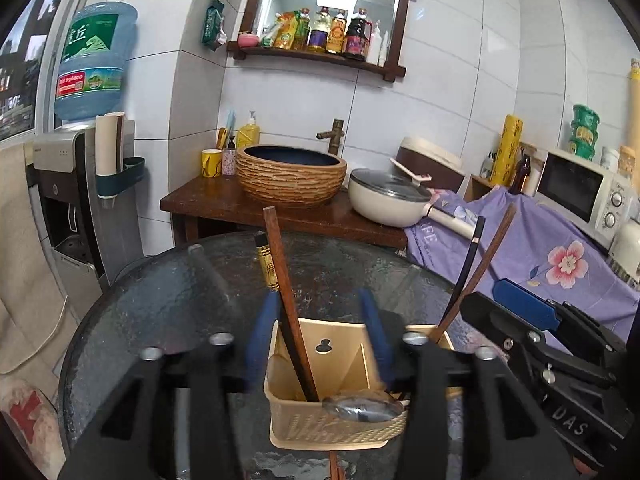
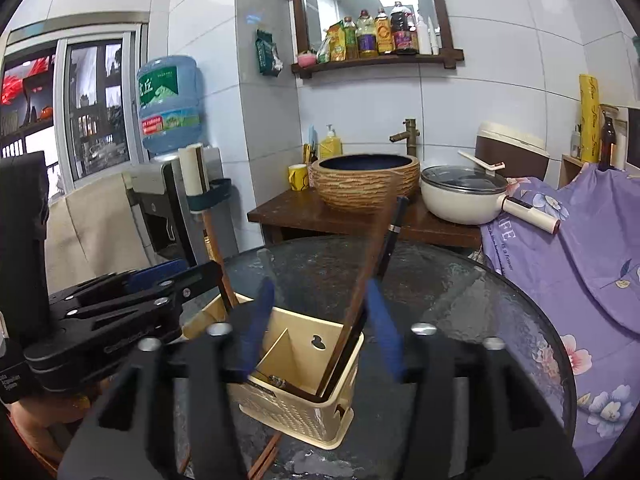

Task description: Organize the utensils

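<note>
A beige utensil basket [image 1: 336,424] with two compartments stands on the round glass table [image 1: 168,304]. It holds brown chopsticks [image 1: 286,280], a black chopstick with a gold band [image 1: 267,264], another brown and black pair [image 1: 476,268] on its right side, and a metal spoon [image 1: 362,408] resting on the front rim. My left gripper [image 1: 320,320] is open, its blue fingers straddling the left compartment. My right gripper [image 2: 324,320] is open over the basket [image 2: 296,412], with the leaning chopsticks [image 2: 368,276] between its fingers. The right gripper also shows in the left wrist view [image 1: 524,312].
More chopsticks [image 2: 264,460] lie on the table in front of the basket. Behind the table a wooden counter [image 1: 224,200] carries a basin, a faucet and a white lidded pan [image 1: 390,200]. A water dispenser [image 1: 80,200] stands at the left. A purple floral cloth [image 1: 540,248] and a microwave are at the right.
</note>
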The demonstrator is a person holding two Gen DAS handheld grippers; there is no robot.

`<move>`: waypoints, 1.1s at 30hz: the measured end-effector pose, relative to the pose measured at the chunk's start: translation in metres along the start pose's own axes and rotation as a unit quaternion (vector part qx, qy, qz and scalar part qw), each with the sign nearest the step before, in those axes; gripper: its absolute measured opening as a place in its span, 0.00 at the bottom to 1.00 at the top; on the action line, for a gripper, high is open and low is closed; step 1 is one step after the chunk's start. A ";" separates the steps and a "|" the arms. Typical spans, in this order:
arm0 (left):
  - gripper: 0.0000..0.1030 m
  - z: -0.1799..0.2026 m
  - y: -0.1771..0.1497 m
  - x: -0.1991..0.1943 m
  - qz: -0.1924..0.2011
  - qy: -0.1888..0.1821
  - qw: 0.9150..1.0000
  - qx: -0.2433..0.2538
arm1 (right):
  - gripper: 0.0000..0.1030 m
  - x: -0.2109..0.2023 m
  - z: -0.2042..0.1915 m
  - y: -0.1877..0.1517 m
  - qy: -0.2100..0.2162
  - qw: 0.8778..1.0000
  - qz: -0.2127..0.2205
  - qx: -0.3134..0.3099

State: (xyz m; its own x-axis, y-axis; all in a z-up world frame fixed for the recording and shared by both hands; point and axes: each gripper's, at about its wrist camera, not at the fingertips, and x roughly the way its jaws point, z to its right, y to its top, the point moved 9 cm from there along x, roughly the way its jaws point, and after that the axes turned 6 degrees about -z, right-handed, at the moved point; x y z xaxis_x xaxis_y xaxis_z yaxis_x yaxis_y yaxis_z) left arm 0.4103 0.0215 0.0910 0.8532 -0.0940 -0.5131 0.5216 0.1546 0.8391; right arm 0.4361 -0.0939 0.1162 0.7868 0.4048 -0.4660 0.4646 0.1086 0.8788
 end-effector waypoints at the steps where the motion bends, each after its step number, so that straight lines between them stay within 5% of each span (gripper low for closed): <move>1: 0.55 -0.001 -0.001 -0.005 0.006 -0.002 1.000 -0.005 | 0.50 -0.004 0.000 -0.002 -0.002 1.000 0.004 -0.001; 6: 0.80 -0.014 -0.017 -0.037 0.026 0.003 0.999 -0.023 | 0.52 -0.025 0.002 -0.016 -0.014 1.000 0.013 0.003; 8: 0.91 -0.021 -0.029 -0.047 0.027 0.008 0.999 -0.029 | 0.60 -0.033 0.001 -0.026 -0.014 1.000 0.008 0.010; 19: 0.94 -0.056 -0.122 -0.046 -0.070 0.055 0.996 -0.024 | 0.63 -0.035 -0.034 -0.120 -0.006 0.997 -0.078 -0.023; 23: 0.93 -0.063 -0.150 -0.046 -0.095 0.046 0.994 -0.034 | 0.63 -0.023 -0.037 -0.157 -0.003 0.992 -0.126 -0.017; 33: 0.86 -0.070 -0.187 -0.044 -0.129 0.049 0.990 -0.024 | 0.56 -0.003 -0.062 -0.227 0.002 0.975 -0.219 -0.027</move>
State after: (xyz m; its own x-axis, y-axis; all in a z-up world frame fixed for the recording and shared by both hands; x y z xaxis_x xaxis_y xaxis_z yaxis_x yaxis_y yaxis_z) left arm 0.2754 0.0659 -0.0558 0.6866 -0.0407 -0.7259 0.7191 0.1851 0.6698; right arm 0.3025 -0.0637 -0.0758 0.5160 0.3115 -0.7980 0.7335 0.3204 0.5994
